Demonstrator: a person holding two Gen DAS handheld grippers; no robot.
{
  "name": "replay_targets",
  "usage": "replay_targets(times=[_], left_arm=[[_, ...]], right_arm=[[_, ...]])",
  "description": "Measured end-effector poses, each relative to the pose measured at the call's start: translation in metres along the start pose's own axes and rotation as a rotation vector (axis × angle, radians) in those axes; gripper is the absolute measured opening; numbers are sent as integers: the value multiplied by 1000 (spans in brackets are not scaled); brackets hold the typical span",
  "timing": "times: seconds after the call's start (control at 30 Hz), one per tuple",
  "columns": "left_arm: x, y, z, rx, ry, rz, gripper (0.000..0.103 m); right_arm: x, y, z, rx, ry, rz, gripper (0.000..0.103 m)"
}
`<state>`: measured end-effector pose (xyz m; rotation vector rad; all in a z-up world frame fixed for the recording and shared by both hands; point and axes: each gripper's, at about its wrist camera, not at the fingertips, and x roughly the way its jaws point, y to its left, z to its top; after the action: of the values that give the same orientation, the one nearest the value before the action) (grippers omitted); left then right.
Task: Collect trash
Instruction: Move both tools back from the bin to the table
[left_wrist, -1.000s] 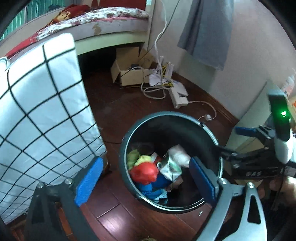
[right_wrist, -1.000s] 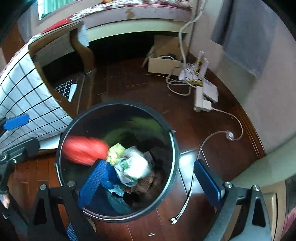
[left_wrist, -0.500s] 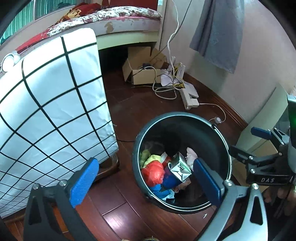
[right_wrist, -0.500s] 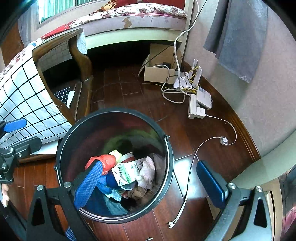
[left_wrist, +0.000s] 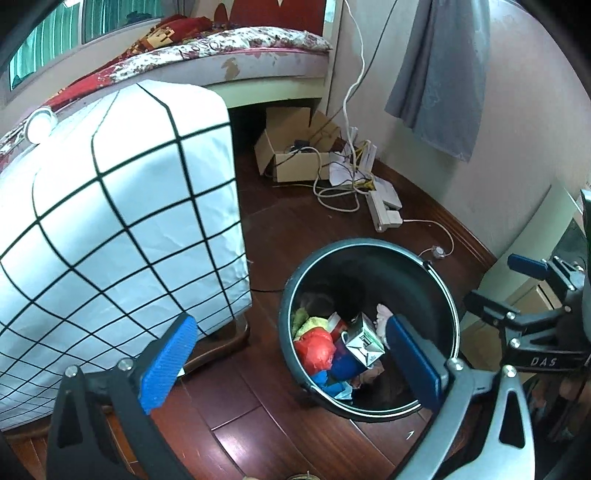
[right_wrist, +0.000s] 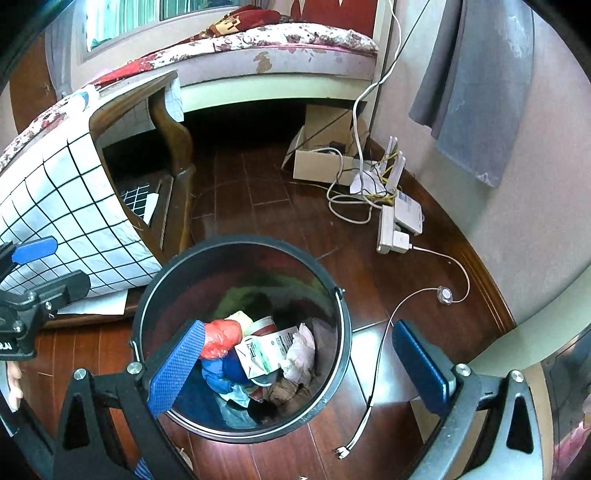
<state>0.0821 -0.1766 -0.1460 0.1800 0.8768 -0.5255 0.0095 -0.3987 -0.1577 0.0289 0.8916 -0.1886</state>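
A dark round trash bin (left_wrist: 369, 244) (right_wrist: 240, 240) stands on the wooden floor. In it lie a red plastic bag (left_wrist: 314, 347) (right_wrist: 221, 338), a white and green carton (left_wrist: 364, 341) (right_wrist: 266, 350), a pink tissue (right_wrist: 301, 352) and blue scraps. My left gripper (left_wrist: 291, 362) hovers above the bin's left side, open wide and empty. My right gripper (right_wrist: 299, 369) hangs over the bin's near rim, also open with nothing between its blue pads. Each gripper shows at the edge of the other's view.
A wooden chair draped in white grid-patterned cloth (left_wrist: 110, 221) (right_wrist: 55, 206) stands left of the bin. Behind are a bed (left_wrist: 240, 55), a cardboard box (left_wrist: 291, 155), a power strip with tangled cables (right_wrist: 395, 229) and a hanging grey cloth (left_wrist: 443, 74). A loose plug (right_wrist: 343, 450) lies near the bin.
The red bag and carton, blurred in motion a second ago, have settled in the bin. Both grippers have drawn back and up from it. The left jaws have spread slightly wider.
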Motion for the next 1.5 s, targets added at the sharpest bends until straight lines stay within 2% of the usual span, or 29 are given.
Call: replay_targets(times=[0.2,0.47,0.63,0.83,1.0,1.1,1.33,1.5], left_arm=[[-23,8,5,-13,-46,10,102],[-66,31,27,-51,-129,72,102],[-94,61,41,-91,-184,128,102],[-125,116,56,-162,-245,211,102],[-139,164,64,-211,-267,281,102],[-146,193,64,-244,-274,323,102],[-161,263,59,-323,-257,415,102],[-156,313,71,-369,-216,438,102]], right_arm=[[-18,12,9,-20,-40,14,102],[-46,24,41,2,-126,22,102],[-67,47,69,-25,-198,62,102],[-83,87,109,-59,-281,108,102],[-86,137,149,-109,-331,174,102],[-84,169,168,-150,-335,207,102],[-62,240,205,-259,-252,305,102],[-35,296,243,-299,-226,384,102]])
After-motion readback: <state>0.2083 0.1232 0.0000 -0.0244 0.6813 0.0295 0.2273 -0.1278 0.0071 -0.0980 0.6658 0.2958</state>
